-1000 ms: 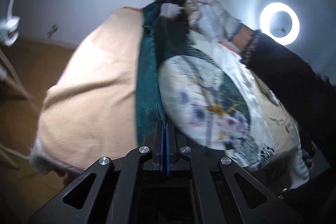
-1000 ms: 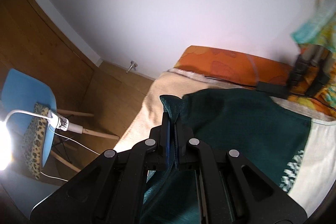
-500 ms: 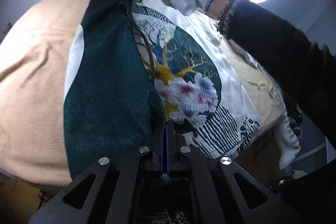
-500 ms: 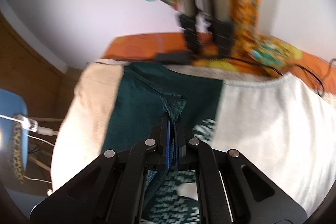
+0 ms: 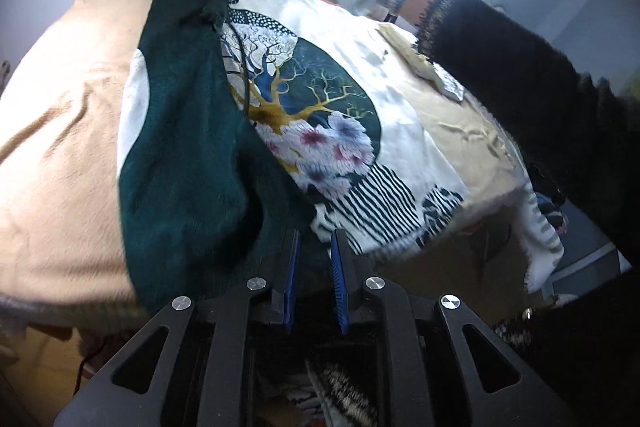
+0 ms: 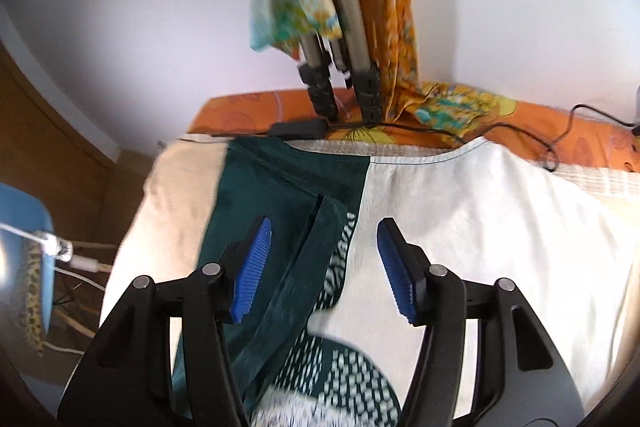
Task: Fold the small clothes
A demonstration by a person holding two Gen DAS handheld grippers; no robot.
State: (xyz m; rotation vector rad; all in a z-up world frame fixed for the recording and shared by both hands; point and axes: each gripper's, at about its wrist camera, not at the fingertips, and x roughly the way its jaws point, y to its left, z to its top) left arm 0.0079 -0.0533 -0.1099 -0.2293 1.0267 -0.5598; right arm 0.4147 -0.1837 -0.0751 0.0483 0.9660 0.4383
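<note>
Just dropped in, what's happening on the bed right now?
A person is folding a white printed T-shirt spread on a beige blanket. Its dark green side is folded over onto the print. Both jaws stand open: the left hand-held gripper sits at the near edge of the fold, the right hand-held gripper hovers over the far end, neither pinching cloth.

My right gripper (image 6: 324, 267) hangs wide open over the green fold (image 6: 280, 227) lying on the white shirt (image 6: 480, 227).
</note>
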